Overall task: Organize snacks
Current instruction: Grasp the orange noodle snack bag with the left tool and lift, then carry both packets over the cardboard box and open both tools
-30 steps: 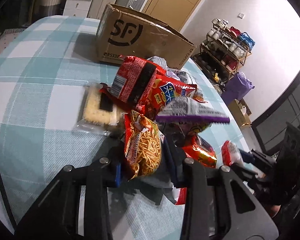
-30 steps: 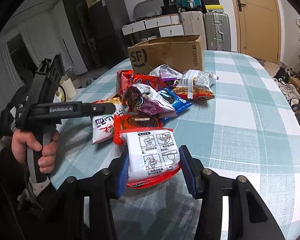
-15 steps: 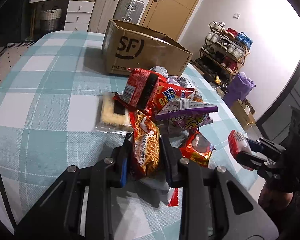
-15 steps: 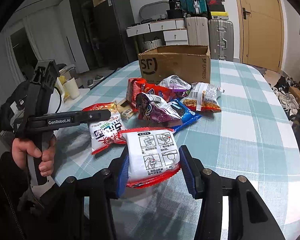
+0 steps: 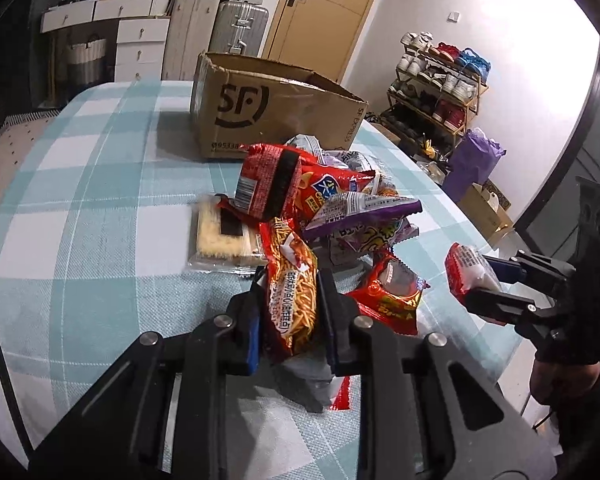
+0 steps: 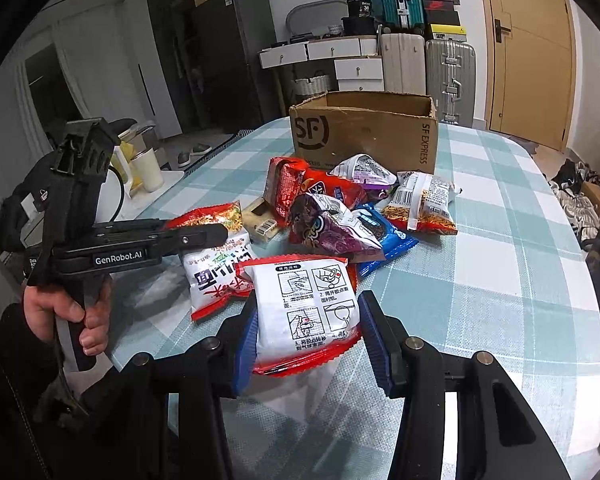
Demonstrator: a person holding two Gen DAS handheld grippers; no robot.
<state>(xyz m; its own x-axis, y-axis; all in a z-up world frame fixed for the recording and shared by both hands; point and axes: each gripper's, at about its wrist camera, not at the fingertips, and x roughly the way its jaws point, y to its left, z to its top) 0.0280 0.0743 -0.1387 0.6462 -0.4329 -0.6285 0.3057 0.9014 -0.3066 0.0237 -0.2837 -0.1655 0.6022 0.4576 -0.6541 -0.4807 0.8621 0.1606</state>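
Just starting: left gripper pinching a noodle-snack bag, right gripper clamping a white packet, both lifting short of the cardboard box, remaining snack pile still lying before it.

Both views are fisheye, so straight lines bow outward and black vignette fills the corners, most heavily to the left of the cardboard box in each. Indoor light is moderate and even over the checked tablecloth, which takes soft shadows just in front of the box and beneath the snack pile, while the white wall far right of the box in the left wrist view glares almost blown out. The foil packets near the box carry small glints, edges there look slightly soft, and the room behind the box in the right wrist view lies dim.
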